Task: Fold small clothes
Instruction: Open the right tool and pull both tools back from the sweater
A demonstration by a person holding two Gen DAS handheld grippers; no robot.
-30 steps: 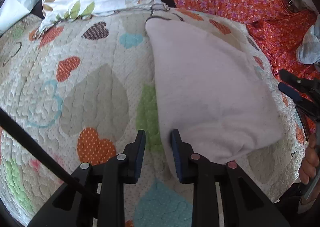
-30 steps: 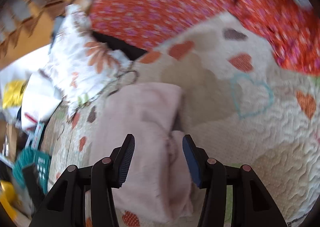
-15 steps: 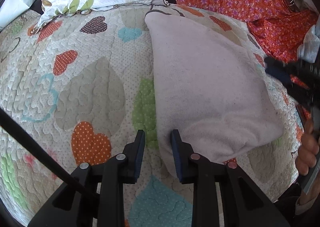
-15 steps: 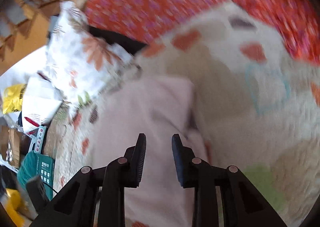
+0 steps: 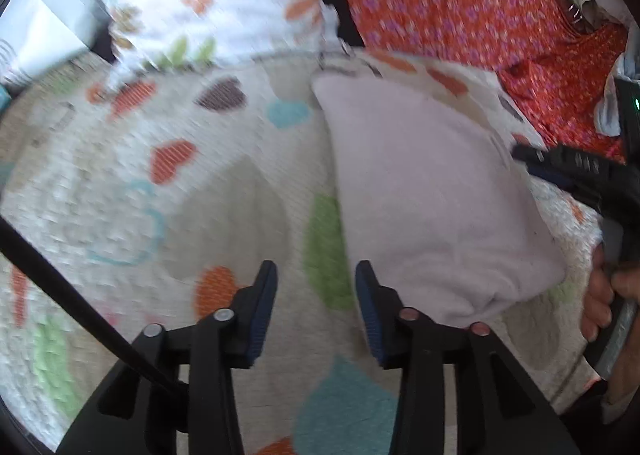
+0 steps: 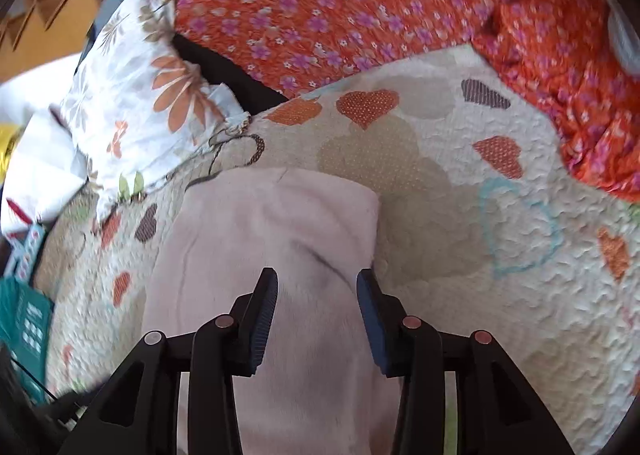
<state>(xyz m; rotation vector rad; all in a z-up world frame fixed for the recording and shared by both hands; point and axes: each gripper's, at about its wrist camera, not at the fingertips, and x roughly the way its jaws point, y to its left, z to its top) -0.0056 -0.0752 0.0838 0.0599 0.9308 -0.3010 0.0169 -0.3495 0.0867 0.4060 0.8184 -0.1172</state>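
A pale pink folded cloth (image 5: 432,199) lies flat on the heart-patterned quilt (image 5: 224,191). It also shows in the right wrist view (image 6: 280,263). My left gripper (image 5: 316,307) is open and empty, just above the quilt beside the cloth's near left corner. My right gripper (image 6: 318,315) is open and empty over the cloth's near half. The right gripper also shows in the left wrist view (image 5: 560,167) at the cloth's right edge, held by a hand.
A white floral pillow (image 6: 148,95) lies at the back left. An orange flowered blanket (image 6: 360,3) is bunched along the back and right. A teal basket (image 6: 24,319) and clutter sit off the bed's left side. The quilt (image 6: 500,215) stretches right.
Both grippers have opened wider. The right gripper has moved in over the cloth. The left gripper has drawn back slightly and the view is blurred by motion.
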